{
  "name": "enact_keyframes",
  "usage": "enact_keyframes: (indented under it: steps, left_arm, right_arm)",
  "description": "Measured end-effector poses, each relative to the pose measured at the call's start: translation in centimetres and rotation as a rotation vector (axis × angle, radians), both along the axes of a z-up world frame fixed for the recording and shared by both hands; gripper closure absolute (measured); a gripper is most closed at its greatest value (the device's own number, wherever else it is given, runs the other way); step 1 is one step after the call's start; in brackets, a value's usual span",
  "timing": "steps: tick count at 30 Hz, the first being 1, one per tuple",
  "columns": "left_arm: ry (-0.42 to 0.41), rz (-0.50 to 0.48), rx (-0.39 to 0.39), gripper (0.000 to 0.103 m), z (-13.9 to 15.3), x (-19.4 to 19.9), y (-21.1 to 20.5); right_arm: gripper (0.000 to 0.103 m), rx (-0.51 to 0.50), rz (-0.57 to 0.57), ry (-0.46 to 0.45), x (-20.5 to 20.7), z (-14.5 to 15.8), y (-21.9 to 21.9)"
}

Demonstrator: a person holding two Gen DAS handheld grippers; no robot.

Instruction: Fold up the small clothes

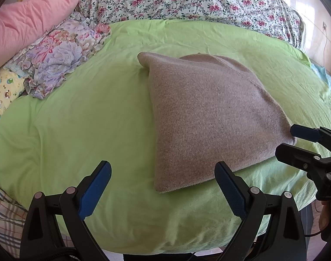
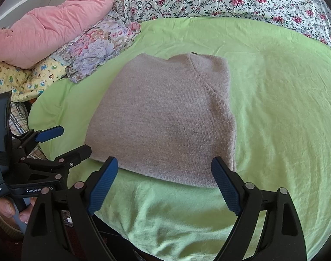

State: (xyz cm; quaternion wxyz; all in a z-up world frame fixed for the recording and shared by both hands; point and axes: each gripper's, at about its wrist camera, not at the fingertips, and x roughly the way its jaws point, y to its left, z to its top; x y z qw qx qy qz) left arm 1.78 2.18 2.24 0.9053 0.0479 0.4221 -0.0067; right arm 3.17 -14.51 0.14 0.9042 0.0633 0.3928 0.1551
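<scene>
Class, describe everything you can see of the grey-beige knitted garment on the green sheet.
The knitted garment is a greyish-beige, fuzzy, fine-ribbed sweater, folded into a compact, roughly rectangular bundle. A diagonal seam runs from the neckline down its right side. It lies flat on the green sheet, neck end away from the cameras, hem nearest. Both grippers, the left gripper and the right gripper, are open near the hem; neither grips it.

Left black two-finger gripper with blue ribbed pads (image 1: 163,190): jaws spread wide, holding nothing, pointing forward. Right black two-finger gripper with blue ribbed pads (image 2: 164,186): likewise spread wide and holding nothing, level beside it. Bare fingers (image 2: 24,215) wrap the left handle.
</scene>
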Motion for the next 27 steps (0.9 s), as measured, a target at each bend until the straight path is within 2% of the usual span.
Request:
enact_keyframes:
  steps: [27]
  left_arm:
    - [-0.010, -0.013, 0.005, 0.007, 0.7, 0.8, -0.3]
  right_arm:
    - [0.015, 0.012, -0.005, -0.011, 0.7, 0.9, -1.0]
